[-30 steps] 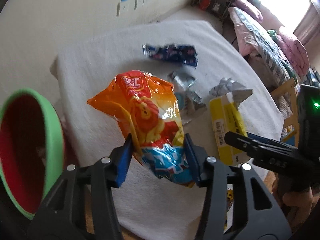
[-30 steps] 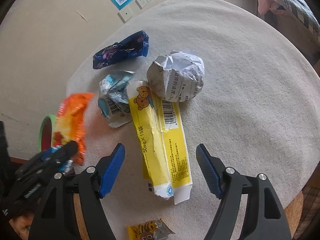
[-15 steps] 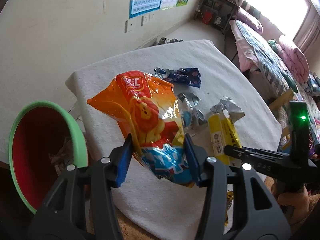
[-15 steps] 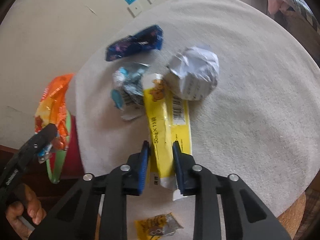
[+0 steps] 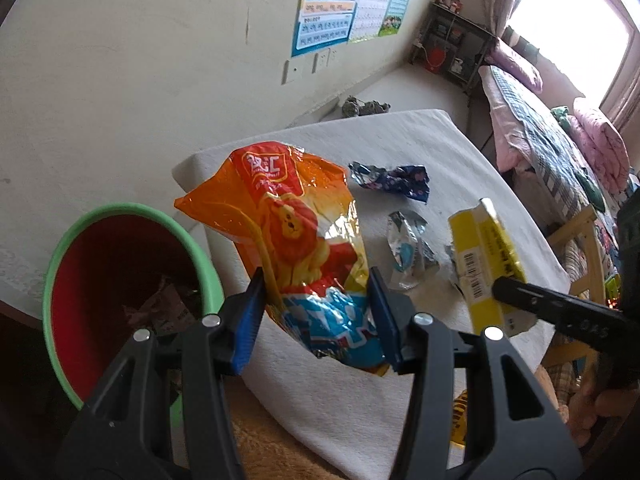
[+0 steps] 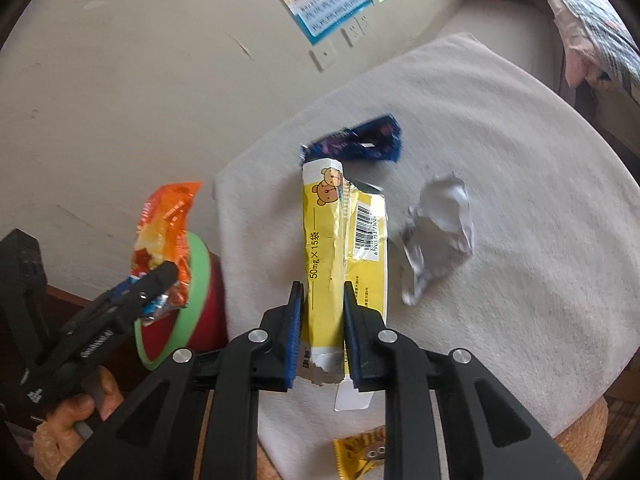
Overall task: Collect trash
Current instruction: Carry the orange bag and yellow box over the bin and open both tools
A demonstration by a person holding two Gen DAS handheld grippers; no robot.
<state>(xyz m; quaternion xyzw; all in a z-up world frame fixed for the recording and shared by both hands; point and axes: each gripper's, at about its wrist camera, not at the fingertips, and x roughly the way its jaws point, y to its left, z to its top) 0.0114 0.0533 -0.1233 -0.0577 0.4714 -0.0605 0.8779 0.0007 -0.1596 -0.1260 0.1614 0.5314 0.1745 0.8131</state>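
My left gripper [image 5: 316, 282] is shut on the lower end of an orange snack bag [image 5: 288, 216], holding it in the air beside the table's left edge. Just left of it stands a red bin with a green rim [image 5: 132, 209]. My right gripper [image 6: 322, 292] is shut on a torn yellow box [image 6: 324, 232] with a bear print, lifted off the white cloth. In the right wrist view the left gripper [image 6: 160, 276] holds the orange bag [image 6: 168, 216] over the bin's rim [image 6: 196, 264]. In the left wrist view the right gripper [image 5: 500, 290] carries the yellow box [image 5: 484, 256].
On the white-clothed round table [image 6: 520, 140] lie a dark blue wrapper [image 6: 360, 142], a crumpled paper ball [image 6: 438, 232], a silver wrapper [image 5: 408, 248] and a small yellow wrapper [image 6: 360, 452] at the near edge. A wall stands behind the bin and a bed to the right.
My right gripper closed on the yellow box and raised it off the cloth. My left gripper rose with the orange bag, and the bin's opening now shows more fully beside it.
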